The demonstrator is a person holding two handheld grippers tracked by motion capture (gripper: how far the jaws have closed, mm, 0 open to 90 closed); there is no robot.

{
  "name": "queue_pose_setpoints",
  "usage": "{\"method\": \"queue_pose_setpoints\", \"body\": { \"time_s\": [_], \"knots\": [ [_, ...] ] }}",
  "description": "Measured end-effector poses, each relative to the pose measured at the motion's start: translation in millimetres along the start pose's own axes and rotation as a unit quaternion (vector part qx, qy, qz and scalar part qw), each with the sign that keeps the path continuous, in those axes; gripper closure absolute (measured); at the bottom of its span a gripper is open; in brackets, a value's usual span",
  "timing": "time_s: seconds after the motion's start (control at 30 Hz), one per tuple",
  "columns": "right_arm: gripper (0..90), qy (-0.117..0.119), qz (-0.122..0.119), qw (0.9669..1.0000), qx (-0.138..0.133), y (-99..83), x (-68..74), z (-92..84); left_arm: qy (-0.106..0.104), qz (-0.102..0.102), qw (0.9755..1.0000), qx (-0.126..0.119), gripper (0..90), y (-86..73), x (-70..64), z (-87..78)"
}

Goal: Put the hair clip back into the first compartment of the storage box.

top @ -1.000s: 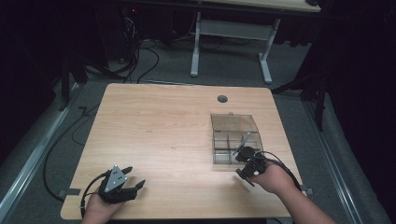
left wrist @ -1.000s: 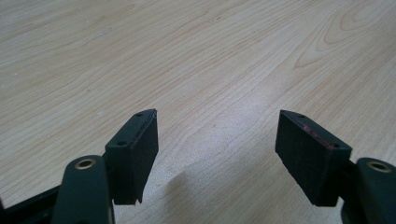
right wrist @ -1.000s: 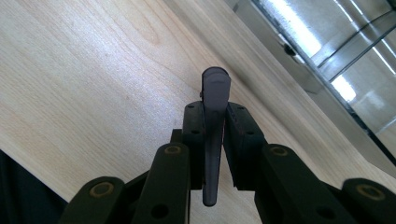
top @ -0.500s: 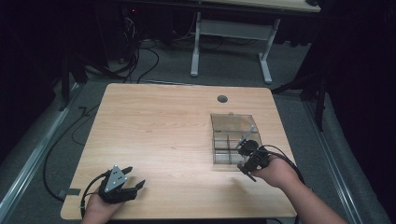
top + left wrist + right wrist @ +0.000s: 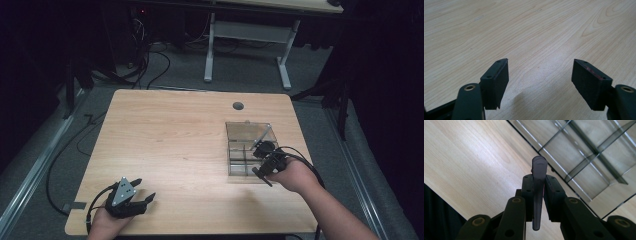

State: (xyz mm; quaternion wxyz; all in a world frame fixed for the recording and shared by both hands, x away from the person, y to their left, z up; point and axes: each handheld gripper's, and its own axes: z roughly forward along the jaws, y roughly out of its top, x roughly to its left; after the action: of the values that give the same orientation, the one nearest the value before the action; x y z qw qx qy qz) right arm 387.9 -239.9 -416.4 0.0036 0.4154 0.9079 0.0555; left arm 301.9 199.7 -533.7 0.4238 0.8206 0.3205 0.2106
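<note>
My right gripper [image 5: 539,182] is shut on a thin, flat grey-purple strip [image 5: 539,166] that stands on edge between the pads, its rounded end poking out past the fingertips. In the high view this gripper [image 5: 266,160] hovers at the near right corner of a clear divided box [image 5: 245,131], tilted down towards it. The box's compartments [image 5: 584,152] lie beyond the strip in the right gripper view. My left gripper [image 5: 144,194] rests at the table's near left corner, open. Its jaws [image 5: 540,75] stand wide apart over bare wood with nothing between them.
The light wooden table [image 5: 175,140] has a round cable hole [image 5: 238,106] at the back. Its near edge shows as a dark drop [image 5: 439,215] close under the right gripper. Cables and a desk frame [image 5: 245,45] lie on the floor beyond.
The right hand has lifted with the strip and moved a little towards the clear box. The left hand has stayed put.
</note>
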Motion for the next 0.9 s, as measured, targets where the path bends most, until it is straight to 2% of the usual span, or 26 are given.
{"method": "queue_pose_setpoints", "body": {
  "time_s": [0.03,0.07,0.27,0.3,0.33,0.37,0.43,0.47,0.6,0.63,0.9],
  "knots": [
    [79.0,0.001,-0.002,1.0000,0.000,2.4,-0.3,-0.4,0.000,0.000,1.0000,0.000,30.5,0.0,0.0,0.0],
    [79.0,0.001,0.007,1.0000,0.003,4.5,0.7,-1.0,0.000,0.000,1.0000,0.000,30.5,0.0,0.0,0.0],
    [79.0,0.000,-0.013,0.9999,0.001,17.6,-5.9,0.0,-0.002,0.001,1.0000,-0.001,30.5,-0.1,0.1,-0.1],
    [79.0,0.001,0.000,1.0000,0.002,20.4,-5.1,-0.6,-0.002,0.000,1.0000,-0.001,30.5,-0.1,0.1,-0.1],
    [79.0,0.002,-0.005,1.0000,0.001,22.5,-6.8,-0.6,-0.002,0.001,1.0000,-0.001,30.5,-0.1,0.1,-0.2],
    [79.0,0.002,0.004,1.0000,0.004,24.7,-6.9,-0.7,-0.002,0.001,1.0000,-0.001,30.5,-0.1,0.2,-0.2],
    [79.0,0.001,-0.017,0.9998,-0.002,28.3,-11.8,0.4,-0.002,0.000,1.0000,-0.001,30.5,-0.1,0.1,-0.1],
    [79.0,0.003,-0.001,1.0000,0.003,31.0,-10.7,-0.3,-0.002,0.001,1.0000,-0.002,30.5,-0.1,0.1,-0.1],
    [79.0,0.000,-0.016,0.9999,0.003,38.9,-16.1,2.5,-0.005,0.001,1.0000,0.000,30.5,0.0,0.3,0.5],
    [79.0,0.001,-0.003,1.0000,0.005,40.4,-15.2,3.7,-0.005,0.001,1.0000,0.000,30.5,0.0,0.2,0.5],
    [79.0,0.003,-0.013,0.9999,0.004,56.0,-21.7,13.2,-0.006,0.002,1.0000,0.001,30.5,0.1,0.3,0.2]
  ]
}}
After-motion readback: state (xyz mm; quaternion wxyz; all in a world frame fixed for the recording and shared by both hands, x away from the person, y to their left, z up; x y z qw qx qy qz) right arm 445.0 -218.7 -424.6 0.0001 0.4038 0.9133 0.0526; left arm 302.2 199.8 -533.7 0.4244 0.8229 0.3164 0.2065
